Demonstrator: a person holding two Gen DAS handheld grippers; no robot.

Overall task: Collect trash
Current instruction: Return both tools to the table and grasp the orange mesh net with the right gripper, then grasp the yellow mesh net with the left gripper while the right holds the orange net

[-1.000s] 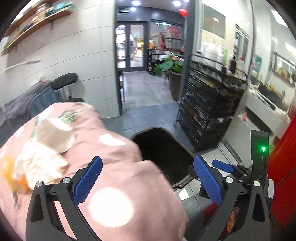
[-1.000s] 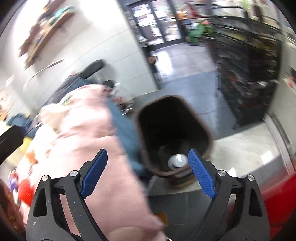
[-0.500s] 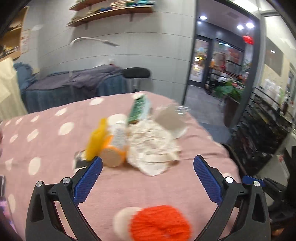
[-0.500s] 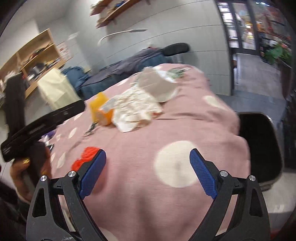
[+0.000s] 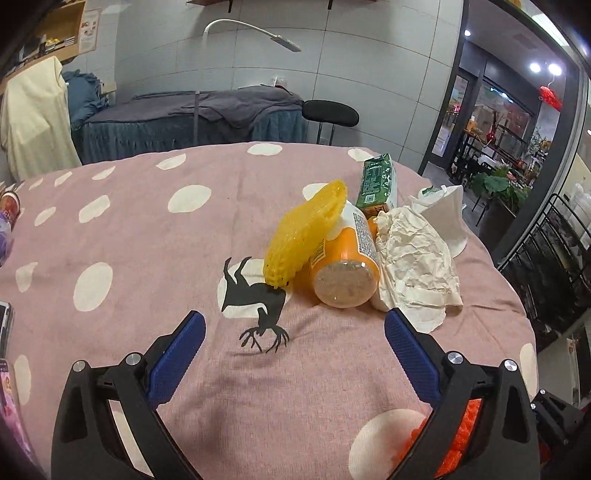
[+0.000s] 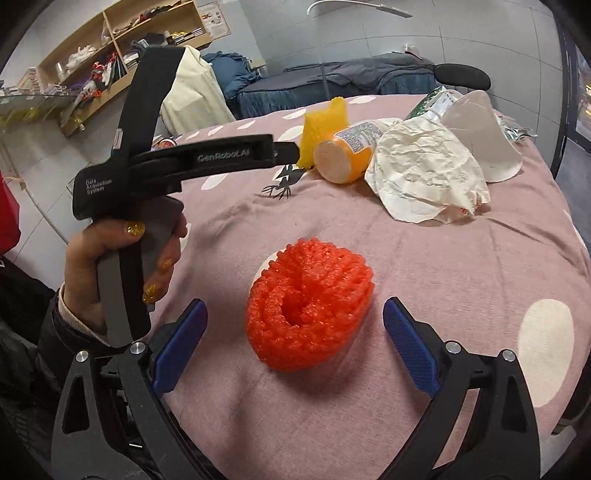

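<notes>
Trash lies on a pink polka-dot tablecloth. An orange bottle lies on its side with a yellow foam net against it, crumpled white paper to its right, a green carton and a white paper cone behind. My left gripper is open and empty just short of the bottle. My right gripper is open, with a red foam net lying between its fingers; the pile shows beyond.
The left gripper's body and the hand holding it stand left of the red net. A blue-covered bed, a lamp and a black stool are behind the table. Shelves line the wall.
Both grippers swung away from the dark bin on the floor to the tabletop. The left now faces the bottle pile; the right has come down around the red foam net.
</notes>
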